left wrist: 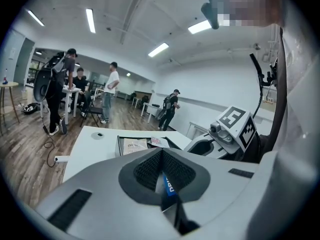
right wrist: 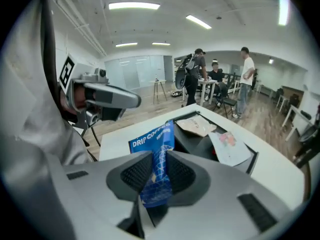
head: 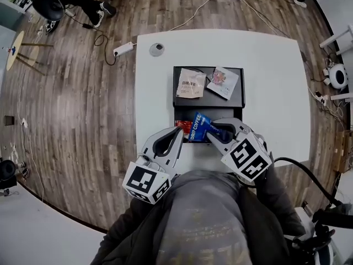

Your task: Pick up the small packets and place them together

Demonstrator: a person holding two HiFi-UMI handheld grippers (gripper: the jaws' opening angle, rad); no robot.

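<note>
Right gripper (head: 214,130), at lower centre of the head view, is clamping a blue packet (head: 197,127) lettered DRIP COFFEE, its two pads pressing on the lower part of the foil while the printed top is standing up beyond them. Just to its left, the left gripper (head: 177,132) is pointing toward the same spot with its jaws drawn together at the tips. In the left gripper view a strip of the blue packet is showing in the gap behind those tips, though whether it is being pinched there cannot be told. Both grippers are hanging over the near half of a black tray (head: 220,104) that is sitting mid-frame on a white table (head: 270,93). A sliver of something red (head: 179,124) is peeking out beside the blue packet. In the upper part of the tray a beige packet (head: 190,83) and a white packet with a pink print (head: 223,82) are lying side by side, corners touching. Judging by this, the gathering step is under way, with the blue packet in hand and not yet set down. The next move is likely calling for carrying it up-frame, lowering it beside the two resting packets and letting the pads part. The blue packet is looking thin, glossy and slightly creased, so it may be bending rather than sitting flat.
</note>
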